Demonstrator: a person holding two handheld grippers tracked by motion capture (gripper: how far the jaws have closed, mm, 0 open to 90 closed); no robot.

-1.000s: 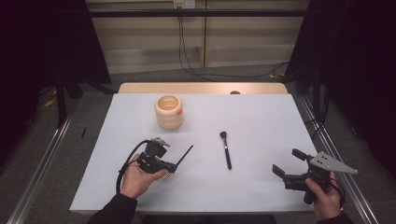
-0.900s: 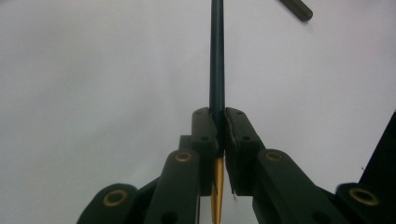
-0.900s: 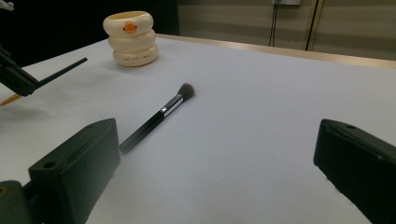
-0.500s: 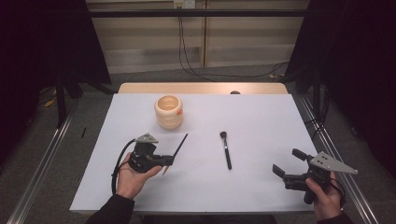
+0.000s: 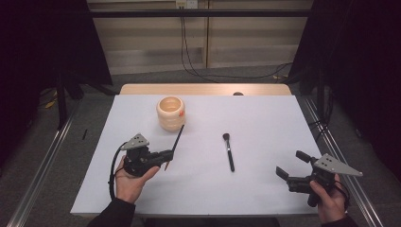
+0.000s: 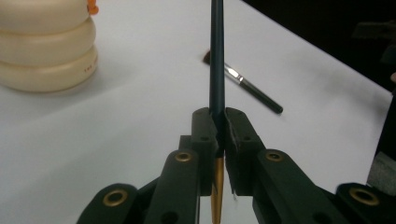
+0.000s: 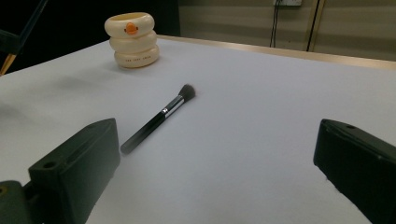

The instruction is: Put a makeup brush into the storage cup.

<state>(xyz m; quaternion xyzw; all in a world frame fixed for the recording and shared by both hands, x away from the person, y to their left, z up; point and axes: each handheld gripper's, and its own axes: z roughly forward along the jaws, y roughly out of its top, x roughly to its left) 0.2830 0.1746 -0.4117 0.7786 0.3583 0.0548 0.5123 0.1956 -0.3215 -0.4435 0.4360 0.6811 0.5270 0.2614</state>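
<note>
Left gripper (image 5: 166,158) sits at the near-left of the white table (image 5: 265,118), jaws pressed together on a thin dark stick (image 5: 177,139) with a gold lower end. In the left gripper view the stick (image 6: 217,60) rises straight up from between the jaws, gold tip below them. From above, its top end leans toward the cream ribbed cup (image 5: 170,112), reaching just beside the cup's near side; touching or not, cannot tell. Left hand (image 5: 130,179) holds the gripper from below. Makeup brush (image 5: 229,150) lies flat mid-table, bristles pointing away, well apart from both grippers. Right gripper (image 5: 292,164) is at the near-right corner, jaws spread wide, nothing between them, held by the right hand (image 5: 326,203). The right gripper view shows the brush (image 7: 161,117) and the cup (image 7: 132,39) with an orange duck face.
</note>
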